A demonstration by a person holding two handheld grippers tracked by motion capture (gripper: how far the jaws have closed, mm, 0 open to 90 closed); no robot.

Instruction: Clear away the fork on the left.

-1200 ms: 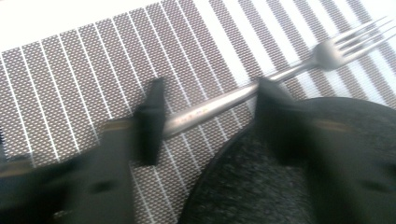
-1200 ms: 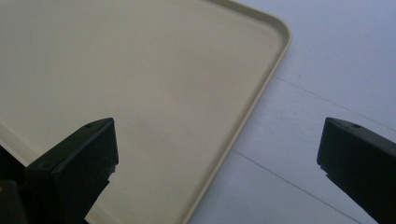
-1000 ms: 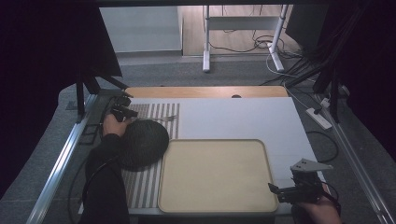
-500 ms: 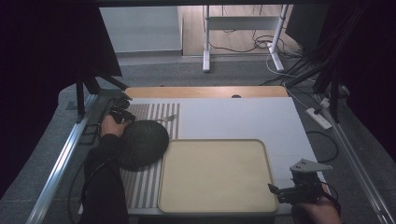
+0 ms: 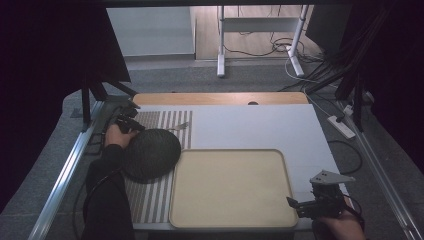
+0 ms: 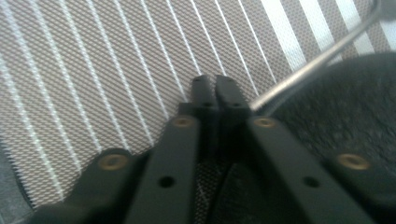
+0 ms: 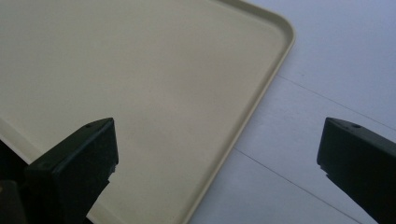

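My left gripper [image 5: 126, 118] is at the far left corner of a brown-and-white striped mat [image 5: 150, 200], beside a dark round mesh-textured thing [image 5: 150, 154]. In the left gripper view its jaws have just been opening. Their tips [image 6: 215, 88] stand almost together over the mat [image 6: 93, 84], with nothing seen between them. A thin metal rod [image 6: 317, 53] runs up to the right jaw, along the dark thing [image 6: 345, 107]. My right gripper [image 5: 296, 207] is open at the near right corner of an empty beige tray [image 5: 230, 185]. Its wide jaws [image 7: 215, 154] straddle the tray's edge [image 7: 261, 98].
A small metal utensil [image 5: 180, 126] lies on the striped mat beyond the dark thing. The white tabletop [image 5: 250, 125] stretches behind the tray. Metal rails run along both sides of the table, and a power strip [image 5: 341, 126] lies to the right.
The left hand and its gripper have turned slightly at the mat's far left corner. The right gripper, the tray and the dark thing have not moved.
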